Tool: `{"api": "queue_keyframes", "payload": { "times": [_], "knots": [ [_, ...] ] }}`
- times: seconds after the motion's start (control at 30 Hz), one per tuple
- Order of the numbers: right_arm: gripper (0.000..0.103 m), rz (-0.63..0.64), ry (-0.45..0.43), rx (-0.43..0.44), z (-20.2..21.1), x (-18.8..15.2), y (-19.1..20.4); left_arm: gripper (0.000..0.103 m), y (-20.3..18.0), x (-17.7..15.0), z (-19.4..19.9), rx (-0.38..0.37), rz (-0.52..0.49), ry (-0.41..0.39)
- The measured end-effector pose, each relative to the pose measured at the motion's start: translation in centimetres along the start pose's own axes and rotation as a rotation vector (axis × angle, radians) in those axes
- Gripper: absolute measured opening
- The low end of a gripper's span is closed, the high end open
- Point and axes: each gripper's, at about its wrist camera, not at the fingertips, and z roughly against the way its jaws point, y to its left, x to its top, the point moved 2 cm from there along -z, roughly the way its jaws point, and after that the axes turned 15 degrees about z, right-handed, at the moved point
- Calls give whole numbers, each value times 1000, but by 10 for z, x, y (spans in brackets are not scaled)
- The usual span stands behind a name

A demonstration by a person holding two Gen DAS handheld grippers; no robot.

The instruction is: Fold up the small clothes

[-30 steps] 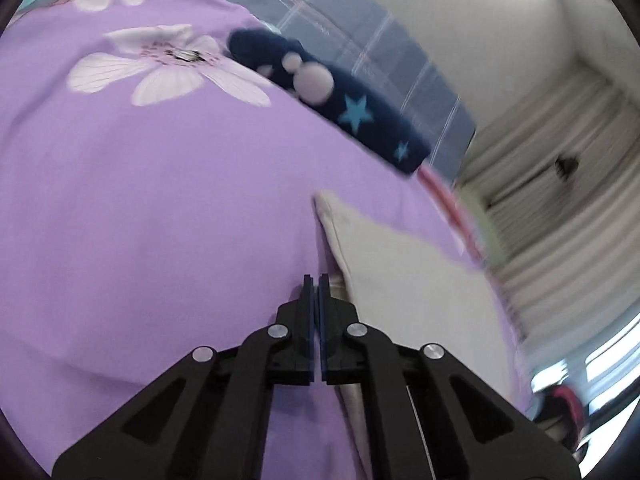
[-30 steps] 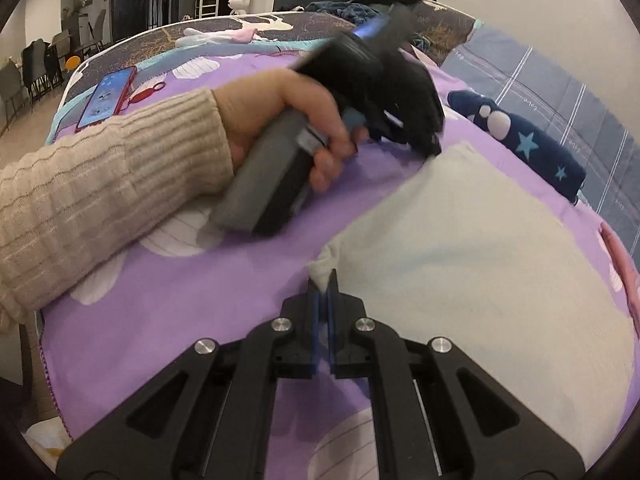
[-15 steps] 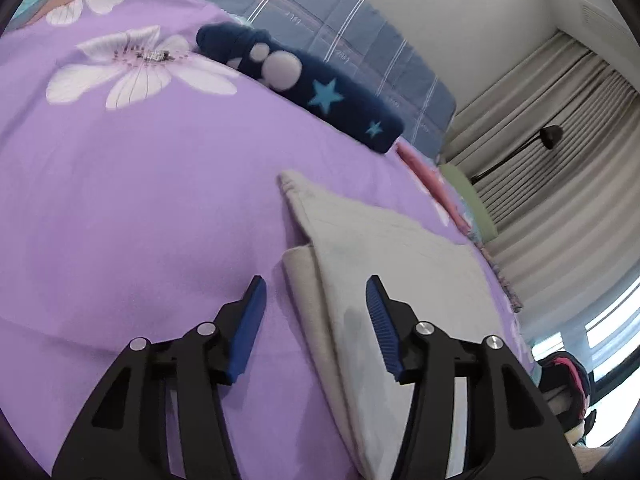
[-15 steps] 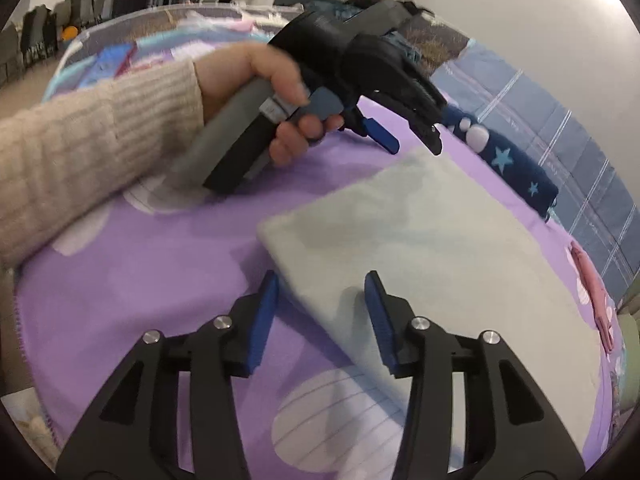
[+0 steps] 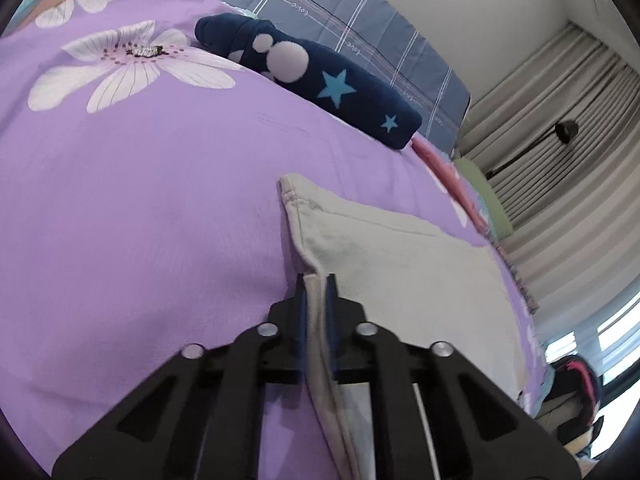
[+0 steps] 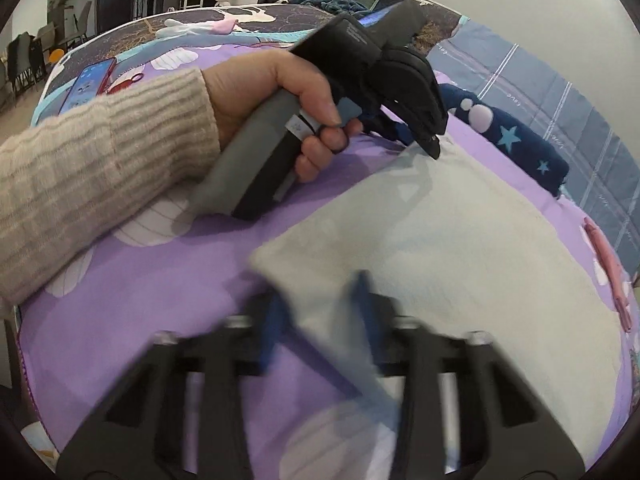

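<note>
A folded cream cloth [image 5: 400,264] lies flat on the purple flowered bedspread [image 5: 140,200]. My left gripper [image 5: 316,284] has its jaws closing on the cloth's near left edge, and the pads press the doubled hem between them. The right wrist view shows the same cloth [image 6: 460,248] and the left gripper [image 6: 428,140] at its far corner, held by a hand [image 6: 260,92] in a beige knit sleeve. My right gripper [image 6: 318,300] is blurred. Its jaws are closing around the cloth's near corner, with a gap still showing between the pads.
A navy cushion with stars [image 5: 320,80] lies along the back of the bed, against a blue checked pillow [image 5: 360,20]. A phone [image 6: 88,80] rests at the far left of the bed. Curtains [image 5: 560,160] hang at the right.
Both grippers were shut, opened half a second ago, and have narrowed again. The left one now pinches the cloth's left edge. The right one has the near corner between its jaws.
</note>
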Motion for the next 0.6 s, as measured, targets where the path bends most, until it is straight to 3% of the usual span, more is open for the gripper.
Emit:
{"api": "queue_keyframes", "payload": {
  "times": [0.13, 0.3, 0.37, 0.43, 0.6],
  "knots": [
    [3, 17, -70, -16, 16, 5, 2, 6, -14, -1, 17, -26, -57, -79],
    [5, 37, -25, -3, 6, 1, 2, 7, -3, 1, 7, 0, -8, -31],
    [11, 24, -37, -3, 12, -1, 0, 13, -5, 0, 14, 18, -22, -48],
    [33, 31, -48, -15, 21, -4, 2, 33, -5, -2, 24, 31, -31, -51],
    [39, 105, 4, -82, 20, -15, 16, 42, -5, -20, 25, 26, -71, 10]
  ]
}}
